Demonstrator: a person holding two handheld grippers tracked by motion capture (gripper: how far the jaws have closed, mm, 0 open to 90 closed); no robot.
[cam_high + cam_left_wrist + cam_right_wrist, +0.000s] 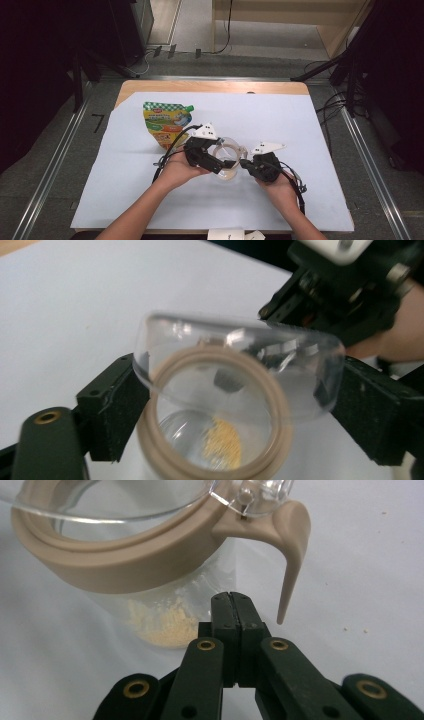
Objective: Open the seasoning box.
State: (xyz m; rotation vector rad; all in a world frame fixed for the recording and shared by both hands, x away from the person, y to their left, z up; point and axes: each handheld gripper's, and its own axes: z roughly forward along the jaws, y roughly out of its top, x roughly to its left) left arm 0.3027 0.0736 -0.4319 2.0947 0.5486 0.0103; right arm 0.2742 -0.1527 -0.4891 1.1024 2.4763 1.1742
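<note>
While the jar [227,161] sits pretty much dead center on the white sheet [150,200] covering the table, both hands are crowded right up against it. It's a clear glass jar with a beige ring [115,560] around the mouth and a clear hinged lid [240,352] flipped up, plus a little yellowish powder [162,622] sitting at the bottom.

Left gripper [210,156] is at the jar's 9 o'clock in the high view. Its jaws are spread wide, one on each side of the jar; in the left gripper view the left pad [117,407] looks like it's right against the rim and lid edge, but I can't tell if either pad is really pressing, it's blurry.

Right gripper [247,164] is at the jar's 3 o'clock, jaws squeezed fully together with nothing between them, tips [232,610] just beside the glass wall, under the rim. The beige latch tab [292,555] hangs down at about 1 o'clock from those tips.

Up at 10 o'clock from the jar there's a green and yellow spout pouch [167,122], lying well apart from it.
</note>
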